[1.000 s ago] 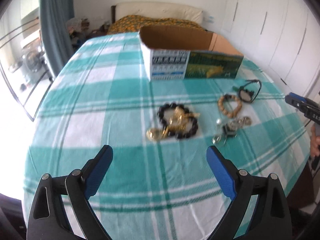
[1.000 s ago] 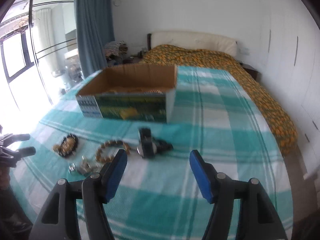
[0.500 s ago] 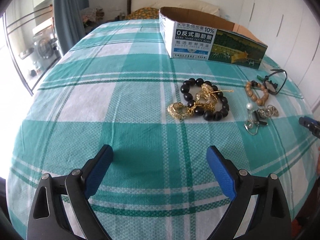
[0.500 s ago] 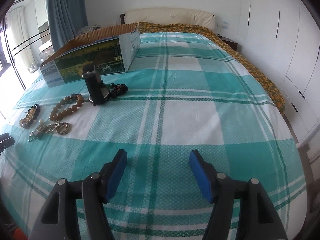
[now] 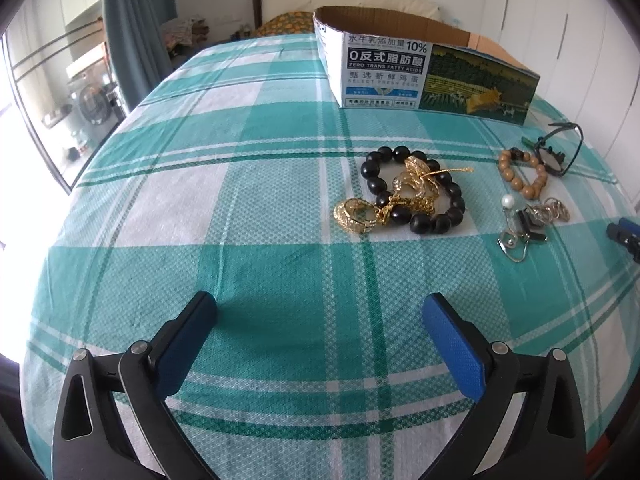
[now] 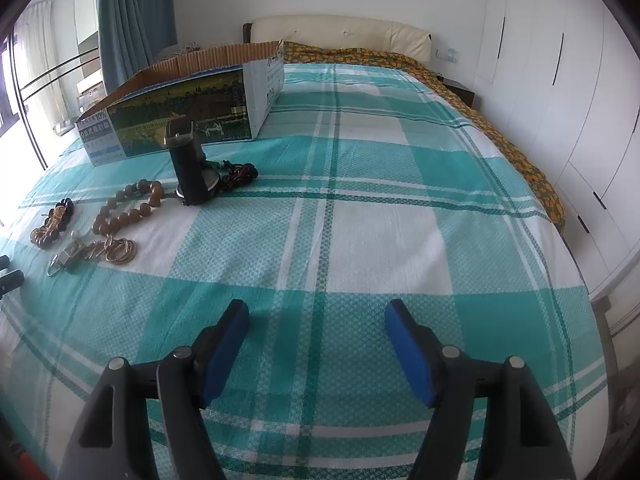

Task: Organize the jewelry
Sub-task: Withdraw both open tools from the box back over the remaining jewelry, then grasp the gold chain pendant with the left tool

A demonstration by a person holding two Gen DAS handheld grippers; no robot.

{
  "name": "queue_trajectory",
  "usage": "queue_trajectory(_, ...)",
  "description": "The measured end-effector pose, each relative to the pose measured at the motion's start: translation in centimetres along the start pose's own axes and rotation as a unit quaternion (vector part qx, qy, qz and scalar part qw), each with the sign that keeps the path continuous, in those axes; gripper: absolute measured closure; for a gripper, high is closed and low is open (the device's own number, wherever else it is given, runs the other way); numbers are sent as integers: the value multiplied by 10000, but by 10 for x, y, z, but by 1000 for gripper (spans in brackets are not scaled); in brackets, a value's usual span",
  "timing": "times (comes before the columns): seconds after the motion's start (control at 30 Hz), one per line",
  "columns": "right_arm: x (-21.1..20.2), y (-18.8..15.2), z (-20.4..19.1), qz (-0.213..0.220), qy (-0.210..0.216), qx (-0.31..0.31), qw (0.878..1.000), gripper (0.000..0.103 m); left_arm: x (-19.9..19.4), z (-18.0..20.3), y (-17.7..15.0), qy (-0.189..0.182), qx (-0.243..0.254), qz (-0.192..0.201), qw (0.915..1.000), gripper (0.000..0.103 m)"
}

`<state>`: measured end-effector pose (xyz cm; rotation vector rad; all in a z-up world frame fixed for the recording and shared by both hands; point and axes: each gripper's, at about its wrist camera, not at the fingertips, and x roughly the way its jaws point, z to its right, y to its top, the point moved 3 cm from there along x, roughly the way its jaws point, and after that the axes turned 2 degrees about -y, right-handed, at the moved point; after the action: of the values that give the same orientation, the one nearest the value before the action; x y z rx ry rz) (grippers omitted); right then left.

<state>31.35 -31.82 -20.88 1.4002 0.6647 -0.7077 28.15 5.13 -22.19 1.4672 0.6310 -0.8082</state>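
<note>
Teal-and-white plaid sheet (image 5: 280, 208) covers the bed; left wrist view: left gripper (image 5: 320, 320) hovers low over bare cloth, jaws opening, already wide, nothing between the blue pads. Jewelry sits ahead of it, well apart from the fingers: black bead bracelet (image 5: 416, 192) with gold chain pieces (image 5: 356, 214) tangled over and beside it; to the right a brown bead bracelet (image 5: 520, 174), touching or just beside a black watch (image 5: 560, 152); nearer, a pearl pin and silver ring clutter (image 5: 524, 224). Open cardboard box (image 5: 424, 76) stands behind the jewelry, printed sides facing the camera, inside not visible. Tip of the right gripper (image 5: 624, 234) shows at the right edge. Right wrist view: right gripper (image 6: 316, 332) also over bare cloth, jaws opening, nothing between the pads. Same pieces lie far left of it: watch (image 6: 192, 172) standing on its strap in front of the box (image 6: 180, 116), brown beads (image 6: 128, 208) next to it, ring cluster (image 6: 104, 250) nearer, black beads with gold (image 6: 52, 224) at the far left. Left gripper tips (image 6: 10, 274) poke in at the left edge. Orange patterned blanket (image 6: 480, 120) runs along the bed's right side.
</note>
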Motion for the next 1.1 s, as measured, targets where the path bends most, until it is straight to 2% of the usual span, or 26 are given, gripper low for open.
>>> queue_trajectory(1.1, 0, 0, -2, -7, 17, -11, 10000, 29, 0, 0, 1, -5, -9, -2, 10000, 0)
